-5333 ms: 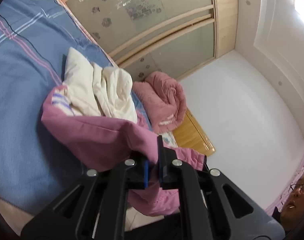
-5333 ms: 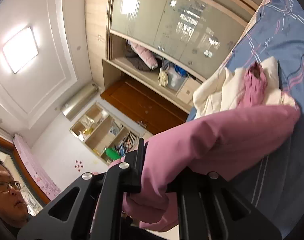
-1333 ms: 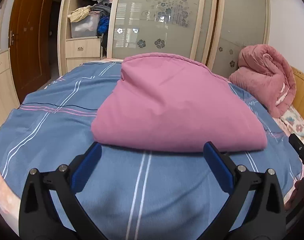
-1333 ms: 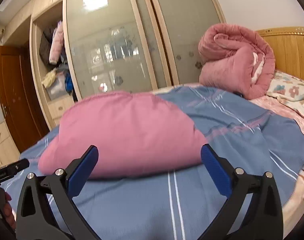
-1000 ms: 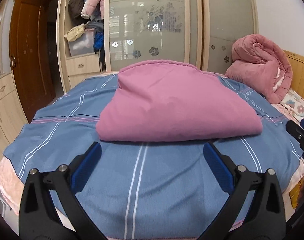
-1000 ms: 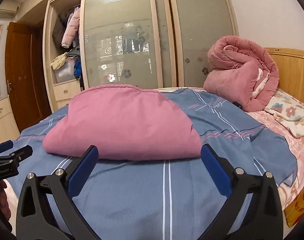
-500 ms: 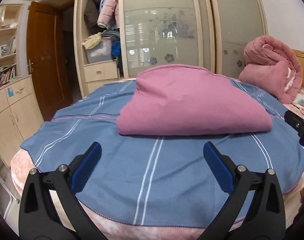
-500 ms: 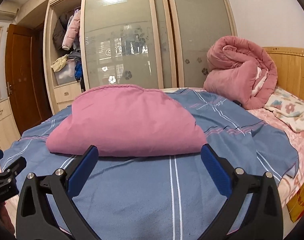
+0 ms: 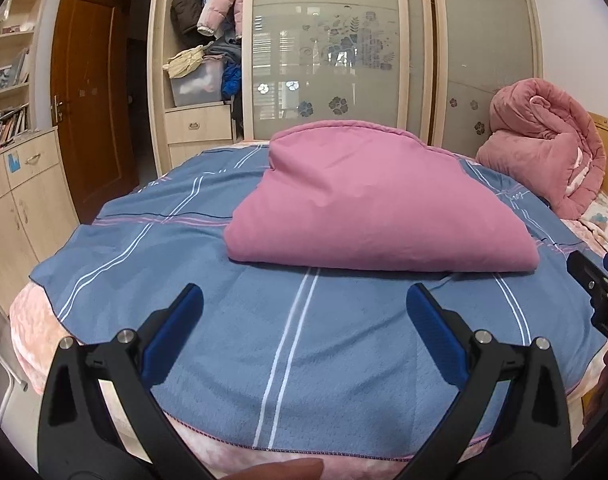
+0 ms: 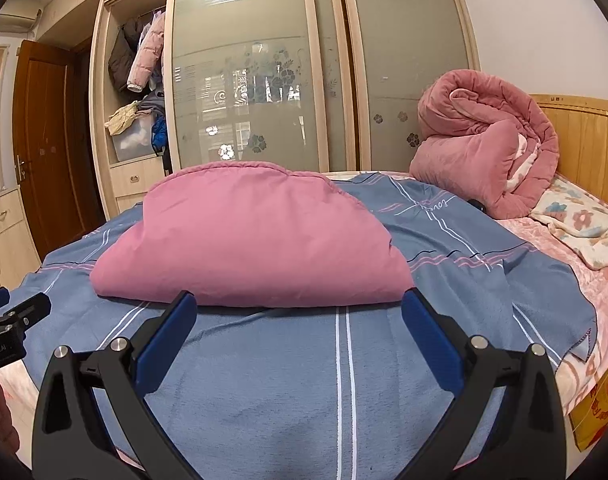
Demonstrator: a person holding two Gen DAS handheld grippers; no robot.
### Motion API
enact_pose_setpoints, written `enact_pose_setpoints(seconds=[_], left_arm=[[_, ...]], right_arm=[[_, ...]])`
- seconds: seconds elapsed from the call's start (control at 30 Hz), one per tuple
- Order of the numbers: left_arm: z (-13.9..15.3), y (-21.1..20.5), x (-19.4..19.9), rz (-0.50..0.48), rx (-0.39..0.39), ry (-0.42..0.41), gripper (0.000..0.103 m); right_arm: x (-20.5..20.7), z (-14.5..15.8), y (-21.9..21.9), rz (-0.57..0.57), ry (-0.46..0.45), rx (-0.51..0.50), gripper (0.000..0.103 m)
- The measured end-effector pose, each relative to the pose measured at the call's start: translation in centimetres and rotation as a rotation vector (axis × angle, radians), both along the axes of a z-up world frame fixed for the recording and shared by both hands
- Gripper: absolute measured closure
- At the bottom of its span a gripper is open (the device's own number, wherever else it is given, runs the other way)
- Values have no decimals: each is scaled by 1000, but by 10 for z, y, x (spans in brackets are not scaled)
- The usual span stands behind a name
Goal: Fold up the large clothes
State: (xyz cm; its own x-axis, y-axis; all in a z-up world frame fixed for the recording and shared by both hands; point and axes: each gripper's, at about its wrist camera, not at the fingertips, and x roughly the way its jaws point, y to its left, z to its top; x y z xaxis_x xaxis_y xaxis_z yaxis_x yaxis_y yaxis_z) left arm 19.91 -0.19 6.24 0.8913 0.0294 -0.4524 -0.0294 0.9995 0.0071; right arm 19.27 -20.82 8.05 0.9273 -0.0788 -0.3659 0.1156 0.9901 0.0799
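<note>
Pink garment (image 9: pixel 376 212) lay on the blue striped bedcover (image 9: pixel 304 340) in the middle of the bed, folded into one thick smooth bundle. A few seconds before, both tongs were clamped on its cloth and held it in the air; now the left tongs (image 9: pixel 304 300) and the right tongs (image 10: pixel 295 304) stood wide apart, held nothing, and had drawn back from the bundle to the near edge of the bed. I judged that the folding of this piece was finished. A rolled pink quilt (image 10: pixel 484 144) rested near the headboard, well apart from it.
</note>
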Motion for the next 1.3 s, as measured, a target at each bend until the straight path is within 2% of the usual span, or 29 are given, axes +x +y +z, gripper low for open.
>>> enact_pose_setpoints(seconds=[1.3], left_arm=[[6,0,1,-24,-11,-7,2]], right_arm=[[2,-5,3,13,23,-4,1]])
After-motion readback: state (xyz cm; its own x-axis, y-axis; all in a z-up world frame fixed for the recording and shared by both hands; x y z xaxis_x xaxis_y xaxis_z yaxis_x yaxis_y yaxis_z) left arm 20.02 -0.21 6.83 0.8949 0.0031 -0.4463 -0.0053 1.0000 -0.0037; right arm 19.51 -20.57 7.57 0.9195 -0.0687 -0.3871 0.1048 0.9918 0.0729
